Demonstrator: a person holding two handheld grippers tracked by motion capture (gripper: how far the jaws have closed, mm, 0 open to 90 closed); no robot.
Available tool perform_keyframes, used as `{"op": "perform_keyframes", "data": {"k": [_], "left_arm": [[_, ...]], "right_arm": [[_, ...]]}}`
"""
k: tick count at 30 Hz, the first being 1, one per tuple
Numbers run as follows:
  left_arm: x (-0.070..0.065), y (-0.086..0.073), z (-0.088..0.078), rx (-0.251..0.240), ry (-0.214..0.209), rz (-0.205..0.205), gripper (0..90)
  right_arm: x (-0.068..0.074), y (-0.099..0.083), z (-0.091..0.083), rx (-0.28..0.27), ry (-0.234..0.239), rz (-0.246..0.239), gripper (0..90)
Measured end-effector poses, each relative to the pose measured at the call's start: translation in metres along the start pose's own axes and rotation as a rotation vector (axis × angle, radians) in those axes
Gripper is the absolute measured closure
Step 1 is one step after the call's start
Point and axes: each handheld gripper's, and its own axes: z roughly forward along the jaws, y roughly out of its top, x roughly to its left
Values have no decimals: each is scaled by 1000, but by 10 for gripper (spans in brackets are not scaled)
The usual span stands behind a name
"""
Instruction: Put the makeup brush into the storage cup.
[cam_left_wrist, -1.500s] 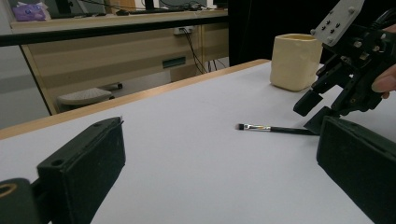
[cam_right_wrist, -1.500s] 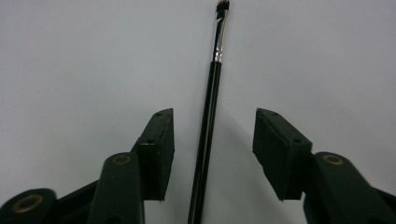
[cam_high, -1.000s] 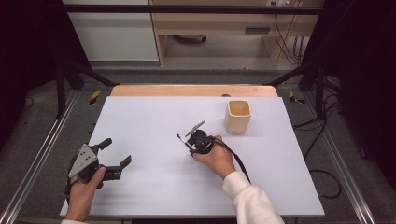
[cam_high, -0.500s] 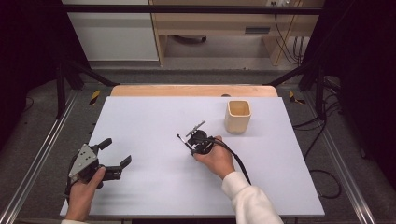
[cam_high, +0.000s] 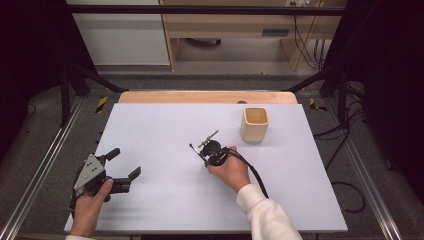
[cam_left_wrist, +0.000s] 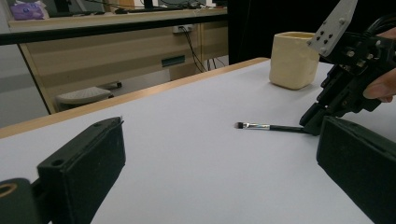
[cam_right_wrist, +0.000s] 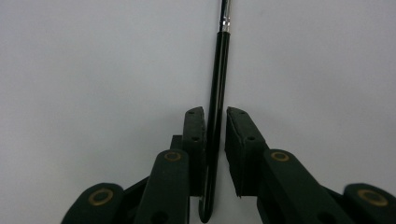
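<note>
A thin black brush (cam_high: 195, 149) with a metal ferrule lies flat on the white table (cam_high: 165, 125), its bristle tip (cam_left_wrist: 240, 125) pointing away from my right gripper (cam_high: 204, 156). In the right gripper view the brush handle (cam_right_wrist: 223, 46) runs up between the jaws of the right gripper (cam_right_wrist: 215, 116). The jaws have just been closing around it. One pad touches the handle and a sliver of gap remains at the other. My left gripper (cam_high: 126, 161) rests low at the near left, open and holding nothing. Its pads (cam_left_wrist: 84, 163) frame the brush from afar.
A cream square cup (cam_high: 255, 125) stands upright at the far right of the table, just beyond the right gripper (cam_left_wrist: 327, 112) and also seen as the cup (cam_left_wrist: 293, 60). A wooden strip (cam_high: 207, 96) edges the table's far side. Metal rails run along both sides.
</note>
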Motion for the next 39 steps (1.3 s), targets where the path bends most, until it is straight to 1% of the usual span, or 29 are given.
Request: {"op": "perform_keyframes", "data": {"k": [4,5,6,10,11,12,13,14,15,17,18,20,21,22,23,24,25,28,30,32,34,35,36,39], "left_arm": [[0,0,0,1,1,0,10],[0,0,0,1,1,0,10],[0,0,0,1,2,-1,10],[0,0,0,2,1,1,10],[0,0,0,2,2,1,10],[0,0,0,2,3,1,10],[1,0,0,5,4,2,10],[1,0,0,4,9,1,10],[2,0,0,4,12,-2,10],[2,-1,0,7,16,-2,11],[2,-1,0,9,16,0,11],[1,0,0,11,15,5,11],[0,0,1,11,12,6,11],[-1,0,1,13,11,8,11],[-1,0,2,18,8,11,11],[-2,0,3,19,7,12,11],[-3,0,3,21,5,15,11],[-4,0,4,24,2,18,11],[-5,1,4,25,1,23,11],[-6,1,4,25,0,23,11],[-7,1,4,25,-1,24,11],[-7,1,5,26,-3,25,11],[-8,1,6,29,-5,26,11],[-10,1,8,39,-9,32,11]], "right_arm": [[0,0,0,2,-3,5,829],[0,0,-1,5,0,20,833],[-1,-1,0,2,-6,19,837],[-1,-1,-1,5,-3,39,840],[-2,-2,-1,-5,-2,31,840],[-2,-2,-2,-12,-2,37,840],[-3,-4,-3,-21,-6,28,841],[-3,-5,-3,-29,-7,31,841],[-3,-7,-5,-38,-7,15,840],[-3,-11,-8,-50,-3,15,841],[-4,-16,-12,-68,1,12,841],[-4,-18,-14,-75,-1,12,841],[-5,-20,-16,-84,6,13,841],[-5,-22,-18,-93,1,10,842],[-6,-24,-19,-102,4,17,842],[-7,-27,-21,-114,10,11,842],[-7,-29,-22,-123,11,18,842],[-9,-36,-26,-153,10,16,843],[-10,-42,-29,-180,17,15,843],[-10,-44,-30,-186,15,23,843],[-9,-47,-33,-212,20,32,842],[-10,-50,-34,-227,16,21,842],[-10,-52,-35,-242,18,26,843],[-10,-58,-38,-270,20,32,842]]}}
